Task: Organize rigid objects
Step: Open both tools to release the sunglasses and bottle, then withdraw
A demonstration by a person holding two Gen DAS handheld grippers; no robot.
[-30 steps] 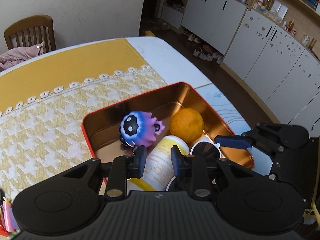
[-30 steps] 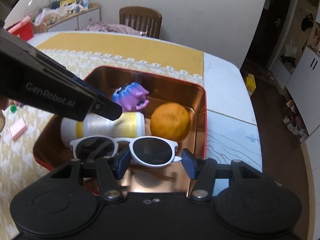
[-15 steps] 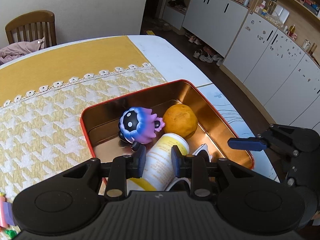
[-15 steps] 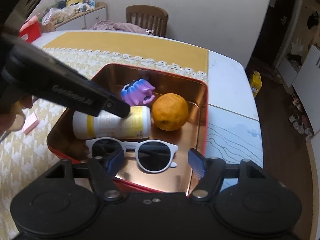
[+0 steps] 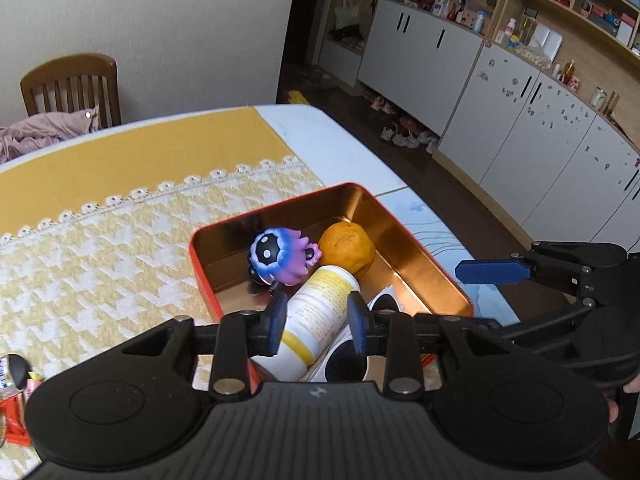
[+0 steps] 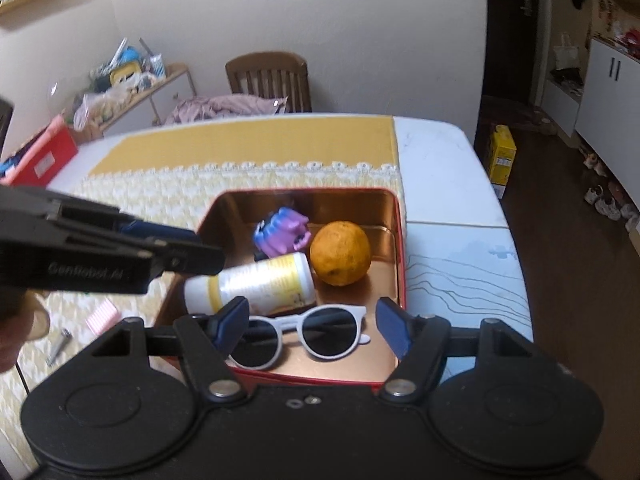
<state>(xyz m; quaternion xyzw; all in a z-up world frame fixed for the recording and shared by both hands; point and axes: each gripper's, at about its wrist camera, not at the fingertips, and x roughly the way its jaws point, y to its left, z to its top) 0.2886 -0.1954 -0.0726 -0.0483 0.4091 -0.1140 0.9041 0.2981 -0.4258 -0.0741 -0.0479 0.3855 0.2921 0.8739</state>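
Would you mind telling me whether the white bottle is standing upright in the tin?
No, the white bottle lies on its side in the tin, between the sunglasses and the purple toy.

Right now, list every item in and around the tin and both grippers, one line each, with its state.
tin: lidless, upright on the table
bottle: lying on its side in the tin
orange: whole, resting in the tin beside the bottle
toy: in the tin, far end
sunglasses: lying lenses up at the tin's near end
left gripper: open, empty
right gripper: open, empty
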